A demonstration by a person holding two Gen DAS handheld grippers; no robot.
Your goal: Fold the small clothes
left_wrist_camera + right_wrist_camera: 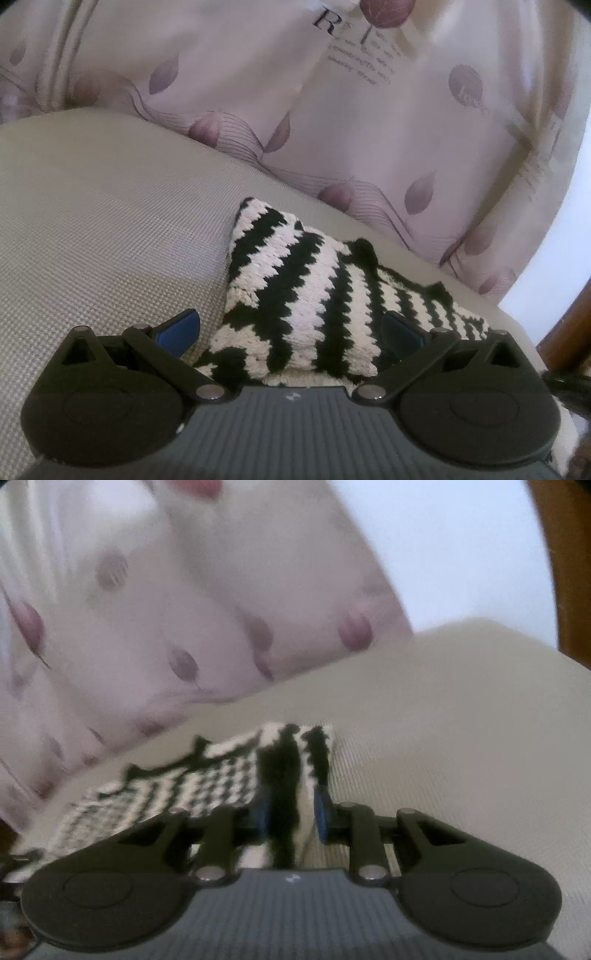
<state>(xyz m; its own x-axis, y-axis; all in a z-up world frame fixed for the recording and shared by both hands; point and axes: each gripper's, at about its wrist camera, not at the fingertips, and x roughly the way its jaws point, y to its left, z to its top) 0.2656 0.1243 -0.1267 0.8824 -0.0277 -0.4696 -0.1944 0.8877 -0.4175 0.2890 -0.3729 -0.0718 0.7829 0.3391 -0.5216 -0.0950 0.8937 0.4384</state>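
Observation:
A small black-and-white striped knit garment [295, 288] lies on a beige woven cushion [92, 221]. My left gripper [290, 328] is open, its blue pads either side of the garment's near folded part, which bulges up between them. In the right wrist view the same garment [184, 786] spreads to the left, and its raised right edge stands between the blue pads. My right gripper [290, 812] is shut on that edge of the garment. The right view is blurred.
A pale curtain or sheet with purple leaf print [332, 110] hangs behind the cushion, also in the right wrist view [147, 609]. A brown wooden edge [565, 332] shows at far right. The cushion surface [461, 720] extends right of the garment.

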